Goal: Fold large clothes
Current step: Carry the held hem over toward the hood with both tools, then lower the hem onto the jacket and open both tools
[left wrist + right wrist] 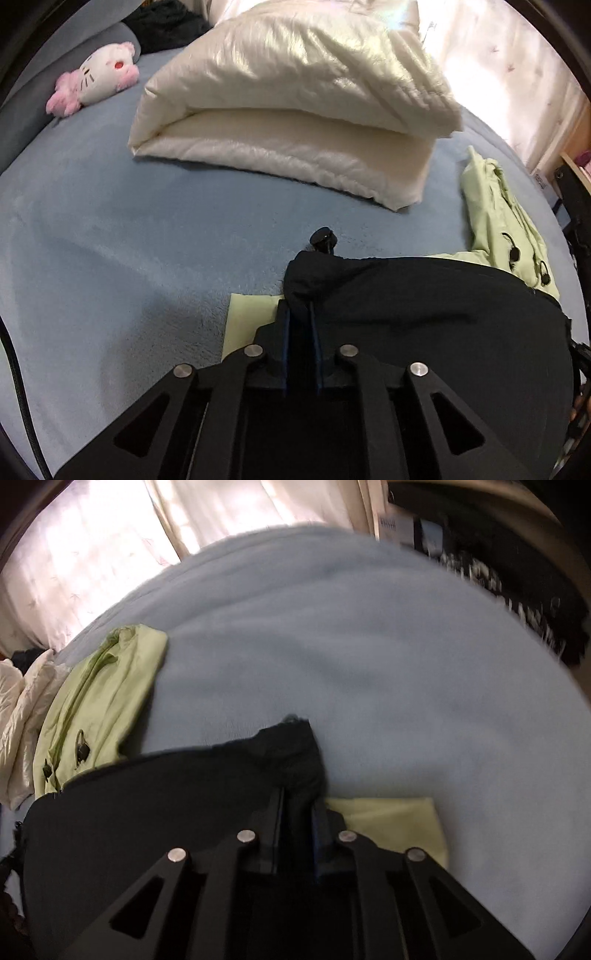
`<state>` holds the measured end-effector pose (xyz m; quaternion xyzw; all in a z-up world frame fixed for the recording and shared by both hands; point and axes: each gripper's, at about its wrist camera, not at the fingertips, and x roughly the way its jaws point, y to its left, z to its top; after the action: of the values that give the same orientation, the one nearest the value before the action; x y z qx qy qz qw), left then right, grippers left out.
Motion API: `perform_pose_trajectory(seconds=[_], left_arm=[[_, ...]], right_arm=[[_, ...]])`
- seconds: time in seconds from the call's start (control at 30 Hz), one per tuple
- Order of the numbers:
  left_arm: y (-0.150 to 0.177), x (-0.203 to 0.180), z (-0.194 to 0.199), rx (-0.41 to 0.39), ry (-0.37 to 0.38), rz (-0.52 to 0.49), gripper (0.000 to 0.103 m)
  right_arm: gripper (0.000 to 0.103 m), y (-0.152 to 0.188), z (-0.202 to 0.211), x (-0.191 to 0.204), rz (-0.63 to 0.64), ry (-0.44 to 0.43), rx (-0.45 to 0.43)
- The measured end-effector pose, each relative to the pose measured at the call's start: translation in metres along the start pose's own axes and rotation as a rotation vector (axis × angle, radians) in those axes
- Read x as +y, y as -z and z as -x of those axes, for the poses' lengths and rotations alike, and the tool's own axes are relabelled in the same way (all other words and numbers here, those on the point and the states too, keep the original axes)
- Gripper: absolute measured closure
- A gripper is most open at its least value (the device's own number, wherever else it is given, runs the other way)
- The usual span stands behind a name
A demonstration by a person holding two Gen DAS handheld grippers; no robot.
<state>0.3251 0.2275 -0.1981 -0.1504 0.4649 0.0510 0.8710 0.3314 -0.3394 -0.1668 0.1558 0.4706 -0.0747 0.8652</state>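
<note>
- Both tongs, left tongs (301, 317) and right tongs (297, 797), clamp the dark garment (424, 314).
- We hold its edge stretched between us, over the green jacket (99, 701).

We see daylight coming through the pale curtains (491, 74), blown out to near white at the upper right of the left wrist view and the upper left of the right wrist view. It puts a sheen on the cream duvet (295, 92). The blue bed (129, 229) is evenly, softly lit. The black garment (424, 314) shows almost no detail. Both views bend strongly toward dark round corners. The right wrist view is smeared by motion blur, worst at its upper right.
</note>
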Motion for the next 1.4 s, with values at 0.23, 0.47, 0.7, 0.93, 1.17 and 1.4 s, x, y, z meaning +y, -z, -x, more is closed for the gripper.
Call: perform_pose_trajectory(seconds=[0.23, 0.47, 0.7, 0.93, 1.17, 1.4], left_arm=[[0.004, -0.008, 0.049, -0.089, -0.049, -0.025, 0.059], [0.016, -0.079, 0.063, -0.129, -0.002, -0.185, 0.059], [0.043, -0.14, 0.012, -0.058, -0.044, -0.317, 0.057], [0.01, -0.082, -0.01, -0.118, -0.212, -0.204, 0.057], [0.0, -0.021, -0.002, -0.092, -0.225, -0.056, 0.057], [0.031, -0.033, 0.069, -0.127, -0.152, -0.106, 0.057]], right_arm=[[0.051, 0.01, 0.061, 0.025, 0.059, 0.024, -0.117], [0.049, 0.03, 0.07, 0.121, 0.18, -0.229, -0.068], [0.05, 0.072, 0.022, 0.204, 0.376, -0.297, 0.052], [0.052, 0.025, 0.011, 0.097, 0.219, 0.029, -0.09], [0.061, 0.014, 0.033, -0.037, -0.058, 0.076, -0.104], [0.059, 0.041, 0.087, 0.023, 0.062, -0.004, -0.113]])
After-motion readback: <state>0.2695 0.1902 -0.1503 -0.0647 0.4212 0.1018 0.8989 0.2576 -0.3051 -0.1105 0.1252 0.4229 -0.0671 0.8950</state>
